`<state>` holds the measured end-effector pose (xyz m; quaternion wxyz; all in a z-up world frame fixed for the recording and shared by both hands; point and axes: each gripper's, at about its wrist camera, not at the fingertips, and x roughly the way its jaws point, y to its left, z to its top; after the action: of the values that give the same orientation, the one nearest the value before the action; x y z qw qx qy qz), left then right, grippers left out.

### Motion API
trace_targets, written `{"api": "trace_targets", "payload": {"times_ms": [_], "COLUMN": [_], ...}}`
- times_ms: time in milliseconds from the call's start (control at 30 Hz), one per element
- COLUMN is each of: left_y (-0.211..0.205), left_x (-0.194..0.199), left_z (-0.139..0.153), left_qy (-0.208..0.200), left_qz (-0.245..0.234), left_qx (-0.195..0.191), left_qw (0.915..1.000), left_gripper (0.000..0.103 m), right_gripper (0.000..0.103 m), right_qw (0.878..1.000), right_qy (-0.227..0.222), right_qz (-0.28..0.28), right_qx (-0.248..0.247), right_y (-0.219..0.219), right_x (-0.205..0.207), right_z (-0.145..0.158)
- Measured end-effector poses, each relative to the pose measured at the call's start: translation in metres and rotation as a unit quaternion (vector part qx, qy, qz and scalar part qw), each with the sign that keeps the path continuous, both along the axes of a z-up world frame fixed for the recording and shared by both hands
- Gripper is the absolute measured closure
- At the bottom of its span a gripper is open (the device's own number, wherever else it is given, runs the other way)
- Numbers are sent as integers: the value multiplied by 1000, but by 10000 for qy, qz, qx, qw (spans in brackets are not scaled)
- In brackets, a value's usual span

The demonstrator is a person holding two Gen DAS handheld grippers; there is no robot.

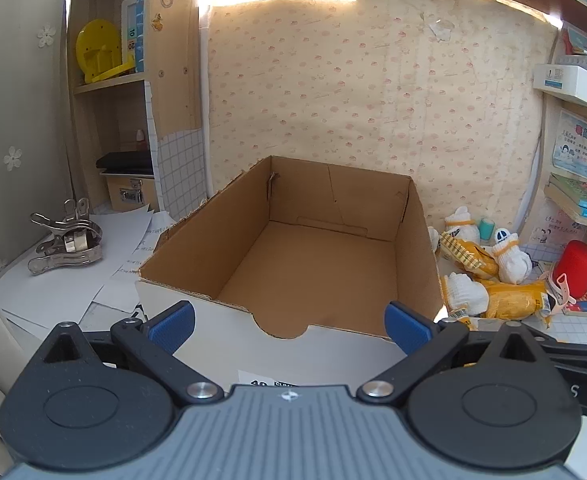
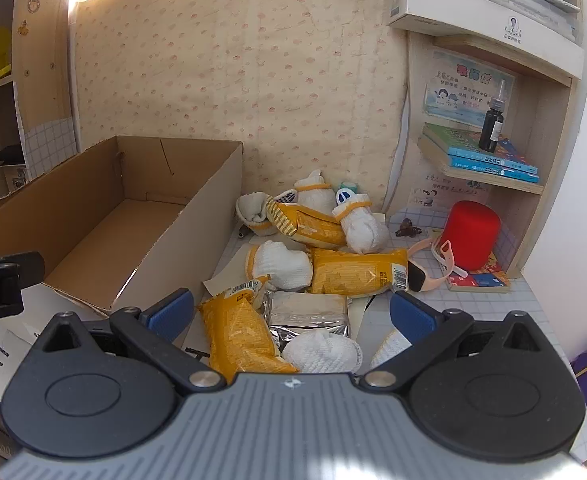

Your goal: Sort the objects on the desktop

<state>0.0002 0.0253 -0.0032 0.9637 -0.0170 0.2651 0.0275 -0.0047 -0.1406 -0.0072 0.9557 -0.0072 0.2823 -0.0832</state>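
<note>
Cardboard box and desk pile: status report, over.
Left gripper open, empty, facing cardboard box, box empty. Right gripper open, empty, over yellow packets and white gloves. Nothing sorted; red cylinder off right.

The left wrist view looks forward and downward between its own tongs (image 1: 289, 326) onto the near rim of the box (image 1: 229, 240), close up, facing the papered wall; the right wrist view looks the same way from further right, between its tongs (image 2: 291, 312), close over the packets (image 2: 357, 276) and gloves (image 2: 281, 264) on the desk (image 2: 489, 304); both views share the box, the pile, the red cylinder (image 2: 471, 234) and the right shelf (image 2: 489, 174).
</note>
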Motion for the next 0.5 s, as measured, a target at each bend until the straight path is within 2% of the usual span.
{"api": "trace_targets", "payload": {"times_ms": [500], "left_y": [6], "left_x": [1], "left_z": [-1], "left_qy": [14], "left_qz": [60], "left_qx": [-17], "left_qw": [10000], "left_gripper": [0], "right_gripper": [2], "right_qw": [10000], "right_qy": [18], "right_qz": [64], "right_qx": [-31], "right_y": [6], "right_x": [2], "right_z": [0]}}
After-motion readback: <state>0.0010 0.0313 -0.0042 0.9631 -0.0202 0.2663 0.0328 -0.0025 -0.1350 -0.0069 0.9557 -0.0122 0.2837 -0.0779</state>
